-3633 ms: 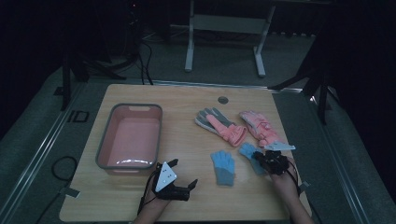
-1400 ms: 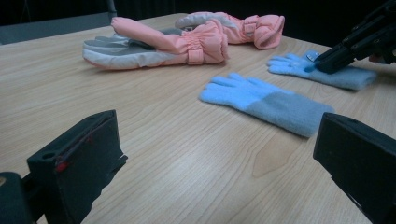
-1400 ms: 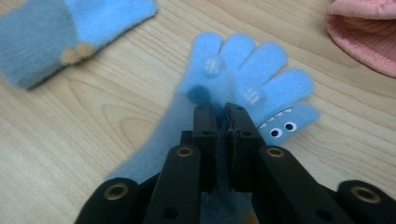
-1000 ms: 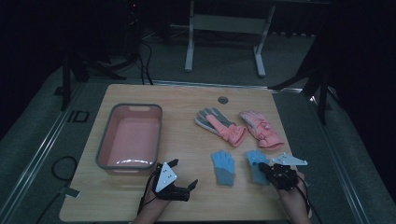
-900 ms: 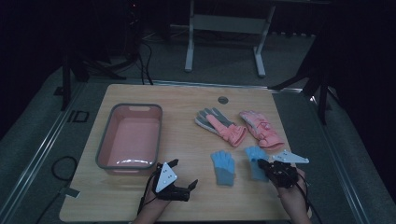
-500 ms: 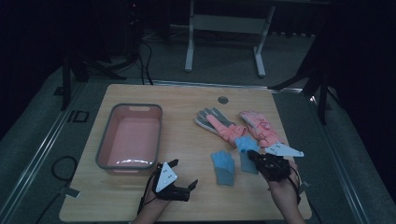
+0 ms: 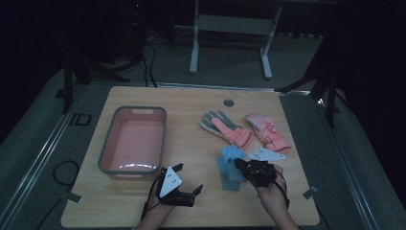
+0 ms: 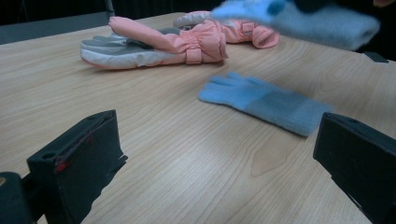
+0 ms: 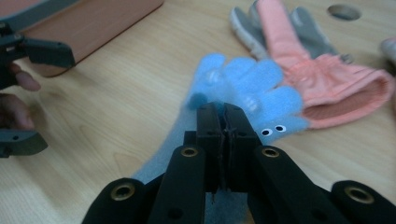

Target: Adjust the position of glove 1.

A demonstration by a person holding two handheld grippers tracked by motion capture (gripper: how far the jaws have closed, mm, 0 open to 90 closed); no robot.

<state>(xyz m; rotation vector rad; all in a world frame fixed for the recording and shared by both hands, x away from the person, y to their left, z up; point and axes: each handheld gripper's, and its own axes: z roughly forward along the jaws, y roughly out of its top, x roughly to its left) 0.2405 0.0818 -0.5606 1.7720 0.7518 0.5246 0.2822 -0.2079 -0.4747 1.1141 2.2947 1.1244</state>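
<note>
Fuzzy blue knit glove (image 9: 247, 88), seemingly limp, hangs clenched in right tool (image 9: 223, 119).

Held blue glove (image 8: 299, 16) blurred and cropped by the top edge in left gripper view, its cuff hidden behind the clamped right gripper (image 9: 223, 122) in right gripper view; pink tub (image 9: 88, 21) cut off at top there; second pink mitten (image 9: 388, 46) clipped at right edge.
</note>
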